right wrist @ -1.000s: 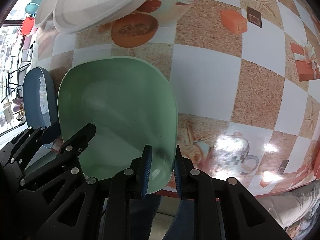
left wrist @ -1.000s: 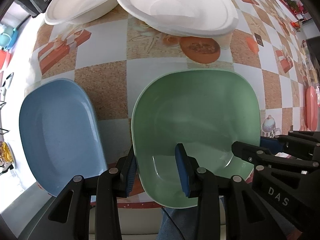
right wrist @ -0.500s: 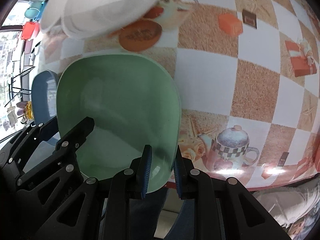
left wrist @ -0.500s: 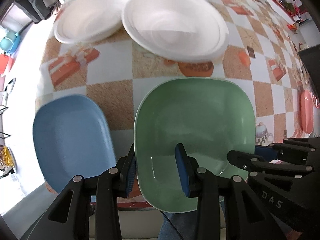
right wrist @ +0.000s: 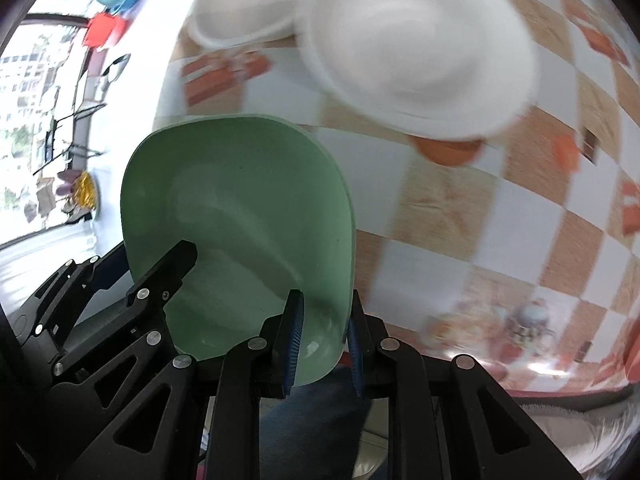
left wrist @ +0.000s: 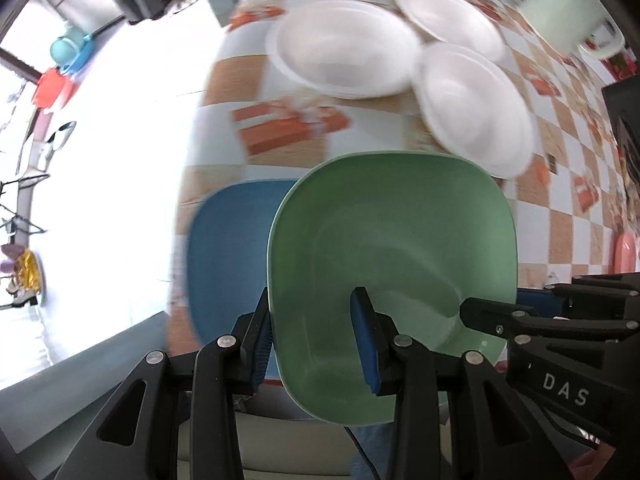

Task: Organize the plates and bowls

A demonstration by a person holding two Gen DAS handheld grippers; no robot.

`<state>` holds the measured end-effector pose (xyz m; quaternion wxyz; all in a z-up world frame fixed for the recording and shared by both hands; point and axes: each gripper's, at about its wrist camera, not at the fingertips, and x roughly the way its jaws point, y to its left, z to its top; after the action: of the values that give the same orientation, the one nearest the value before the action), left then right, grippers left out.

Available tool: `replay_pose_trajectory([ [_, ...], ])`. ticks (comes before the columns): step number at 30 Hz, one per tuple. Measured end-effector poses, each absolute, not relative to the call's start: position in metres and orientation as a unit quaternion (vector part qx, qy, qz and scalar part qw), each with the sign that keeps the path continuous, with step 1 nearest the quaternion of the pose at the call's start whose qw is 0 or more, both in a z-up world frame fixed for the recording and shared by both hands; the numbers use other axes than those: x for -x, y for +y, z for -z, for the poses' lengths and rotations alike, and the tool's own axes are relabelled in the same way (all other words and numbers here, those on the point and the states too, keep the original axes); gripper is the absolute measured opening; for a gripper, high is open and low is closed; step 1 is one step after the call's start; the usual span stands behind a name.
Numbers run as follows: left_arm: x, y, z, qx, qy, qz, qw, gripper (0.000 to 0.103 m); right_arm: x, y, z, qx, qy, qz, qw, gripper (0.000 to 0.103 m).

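Both grippers grip the green bowl (left wrist: 392,248) by its near rim: left gripper (left wrist: 316,338) clamped on the L edge, right gripper (right wrist: 322,338) pinched narrow on the R edge. Bowl partly overlaps blue plate (left wrist: 228,248); white foam plates (left wrist: 344,48) on checkered tablecloth (left wrist: 568,216) beyond the bowl.

Ahead of the left gripper (left wrist: 312,344), three white foam plates (left wrist: 344,48) crowd the worktop (left wrist: 576,216). The blue plate (left wrist: 228,248) lies below-left; bare checkered cloth lies open to the right.
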<state>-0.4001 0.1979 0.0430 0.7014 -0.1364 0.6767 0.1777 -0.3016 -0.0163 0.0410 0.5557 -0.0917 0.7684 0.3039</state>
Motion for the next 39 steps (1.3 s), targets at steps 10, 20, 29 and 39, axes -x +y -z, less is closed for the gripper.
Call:
replay_pose_trajectory([
  [10, 0.427, 0.245, -0.037, 0.140, 0.679, -0.210, 0.689, 0.040, 0.339, 0.007, -0.005, 0.104, 0.777, -0.316, 0.534, 0.023],
  [20, 0.428, 0.262, -0.019, 0.155, 0.673, -0.225, 0.688, 0.052, 0.343, 0.010, -0.001, 0.117, 0.770, -0.329, 0.534, 0.024],
  [29, 0.431, 0.259, -0.033, 0.150, 0.657, -0.256, 0.694, 0.080, 0.316, -0.014, -0.018, 0.119, 0.754, -0.328, 0.557, 0.084],
  [39, 0.396, 0.199, -0.047, 0.134, 0.674, -0.153, 0.710, 0.081, 0.272, -0.106, -0.019, 0.068, 0.771, -0.256, 0.579, 0.084],
])
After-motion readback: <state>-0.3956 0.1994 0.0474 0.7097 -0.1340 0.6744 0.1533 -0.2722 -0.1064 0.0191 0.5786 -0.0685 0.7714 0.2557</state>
